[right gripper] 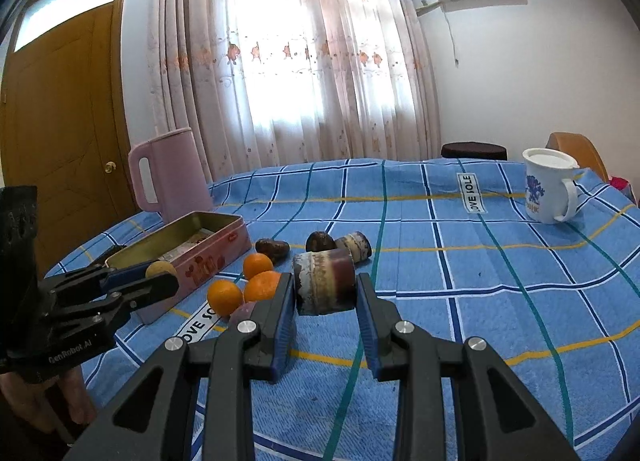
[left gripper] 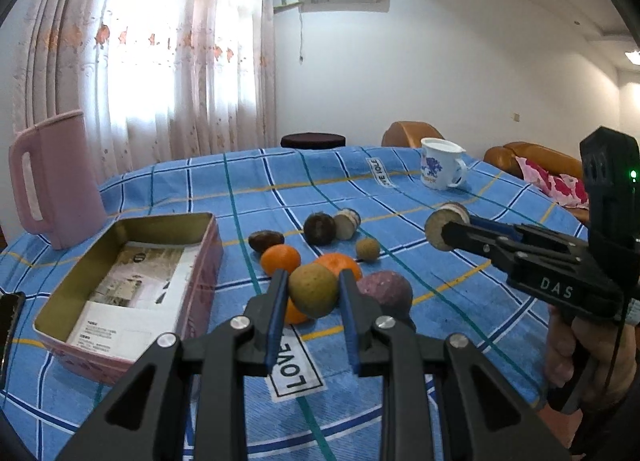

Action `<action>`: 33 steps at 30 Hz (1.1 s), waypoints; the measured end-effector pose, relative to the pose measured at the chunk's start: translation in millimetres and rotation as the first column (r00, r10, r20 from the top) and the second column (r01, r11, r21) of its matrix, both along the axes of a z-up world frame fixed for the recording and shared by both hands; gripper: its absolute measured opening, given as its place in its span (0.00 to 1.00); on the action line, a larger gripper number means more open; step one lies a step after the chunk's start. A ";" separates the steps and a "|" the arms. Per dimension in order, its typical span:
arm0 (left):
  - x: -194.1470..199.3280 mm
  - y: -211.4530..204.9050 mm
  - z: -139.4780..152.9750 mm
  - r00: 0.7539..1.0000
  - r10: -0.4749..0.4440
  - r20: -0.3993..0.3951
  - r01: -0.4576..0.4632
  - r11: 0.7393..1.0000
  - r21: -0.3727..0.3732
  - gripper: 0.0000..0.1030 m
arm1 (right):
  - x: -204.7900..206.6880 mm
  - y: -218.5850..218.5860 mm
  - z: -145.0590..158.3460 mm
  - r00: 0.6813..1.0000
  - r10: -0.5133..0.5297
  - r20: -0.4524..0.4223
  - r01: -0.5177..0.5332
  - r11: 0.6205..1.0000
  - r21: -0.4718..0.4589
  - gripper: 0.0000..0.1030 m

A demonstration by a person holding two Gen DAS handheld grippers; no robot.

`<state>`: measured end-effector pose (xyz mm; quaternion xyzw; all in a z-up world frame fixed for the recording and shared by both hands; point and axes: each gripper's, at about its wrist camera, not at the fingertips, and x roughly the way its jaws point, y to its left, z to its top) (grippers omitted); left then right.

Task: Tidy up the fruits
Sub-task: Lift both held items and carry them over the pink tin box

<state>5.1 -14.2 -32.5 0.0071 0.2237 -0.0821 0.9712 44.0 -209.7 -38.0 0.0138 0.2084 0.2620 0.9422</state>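
**Both grippers loaded above the blue cloth**

A round yellow-green fruit [left gripper: 313, 290] is clamped between the fingers of the left gripper [left gripper: 313, 286] and held clear of the checked tablecloth [left gripper: 460, 293], just right of the open pink tin [left gripper: 132, 281]. A stubby brown-and-cream sugarcane piece [right gripper: 324, 286] is pinched crosswise in the right gripper [right gripper: 325, 288], also lifted. Oranges [right gripper: 225, 296], dark chestnuts [right gripper: 273, 249] and a purple fruit [left gripper: 386, 288] are seen lying on the cloth. A white mug [right gripper: 548, 187] is seen well apart, at the far side.
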 end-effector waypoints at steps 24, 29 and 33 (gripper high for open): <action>27.7 77.0 20.1 0.988 0.153 -0.007 -0.153 0.988 -0.006 0.26 | 23.7 96.9 58.8 0.981 0.184 0.058 -0.181 0.982 -0.054 0.31; 42.0 103.8 13.9 0.979 0.200 -0.037 -0.200 0.980 0.006 0.26 | 37.1 137.7 57.3 0.972 0.235 0.030 -0.232 0.969 -0.081 0.31; 48.8 122.4 8.0 0.972 0.228 -0.059 -0.228 0.974 0.007 0.26 | 46.3 167.0 48.8 0.964 0.267 0.000 -0.266 0.958 -0.106 0.31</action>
